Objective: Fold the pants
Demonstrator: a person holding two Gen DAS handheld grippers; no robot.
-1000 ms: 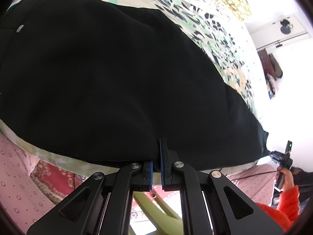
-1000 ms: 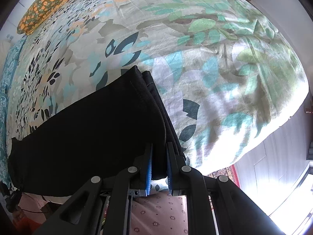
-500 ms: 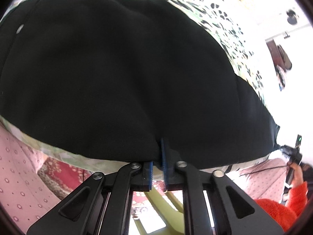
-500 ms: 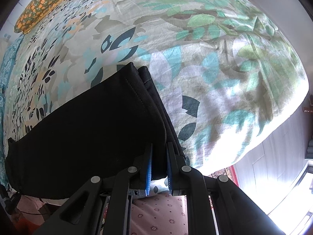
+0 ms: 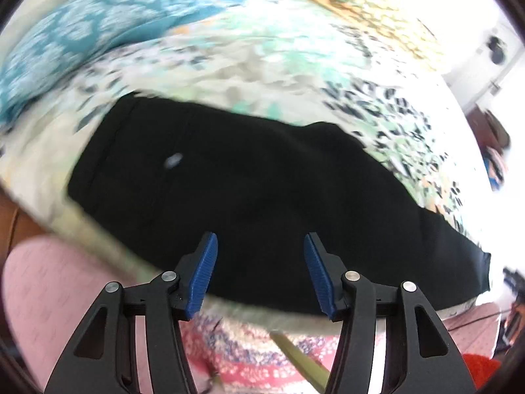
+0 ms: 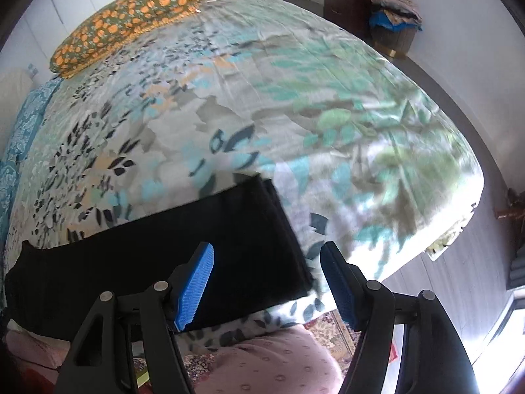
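Observation:
Black pants (image 5: 262,197) lie flat along the near edge of a floral bedsheet (image 5: 262,72), waistband with a small silver button (image 5: 174,161) to the left. My left gripper (image 5: 261,246) hovers above their near edge, its jaws opening, with no cloth pinched between the blue pads. In the right wrist view the pants (image 6: 164,262) end in stacked leg hems (image 6: 282,220) on the bedsheet (image 6: 295,115). My right gripper (image 6: 267,256) hangs above that hem corner, jaws opening, nothing held between them.
An orange-flowered pillow (image 6: 131,16) lies at the head of the bed, a teal patterned pillow (image 5: 82,39) beside it. A pink dotted cloth (image 6: 269,361) and a patterned rug sit below the bed edge. A wooden cabinet and a basket of clothes (image 6: 393,23) stand by the far wall.
Both grippers have let go of the pants' near edge, opened wide and risen away from the bed. The pants now lie flat on the sheet.

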